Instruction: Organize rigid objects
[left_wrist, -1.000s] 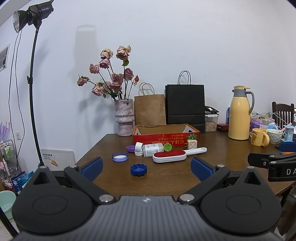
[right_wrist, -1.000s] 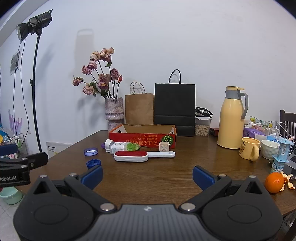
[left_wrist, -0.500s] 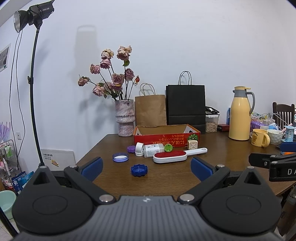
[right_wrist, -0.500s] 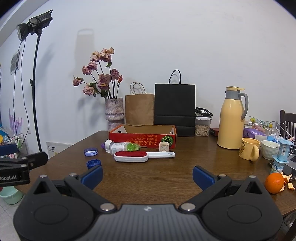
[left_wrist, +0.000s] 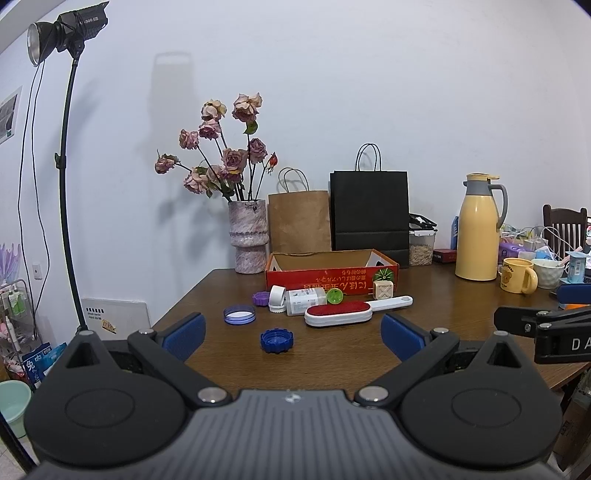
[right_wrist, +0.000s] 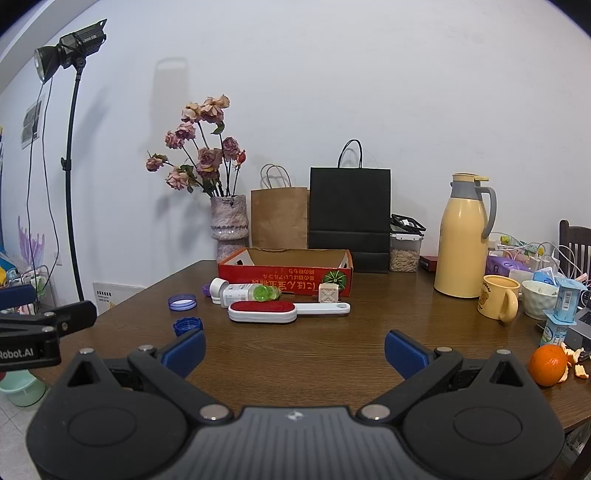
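A red cardboard box stands open at the table's middle back. In front of it lie a white lint brush with a red pad, a white bottle with a green cap, a small wooden cube, a purple cap, a clear violet lid and a blue bottle cap. My left gripper is open, just short of the blue cap. My right gripper is open over bare wood, well short of the brush.
A vase of dried roses, a brown bag and a black bag line the wall. A yellow thermos, mug, bowl, cartons and an orange crowd the right side. A light stand rises at left.
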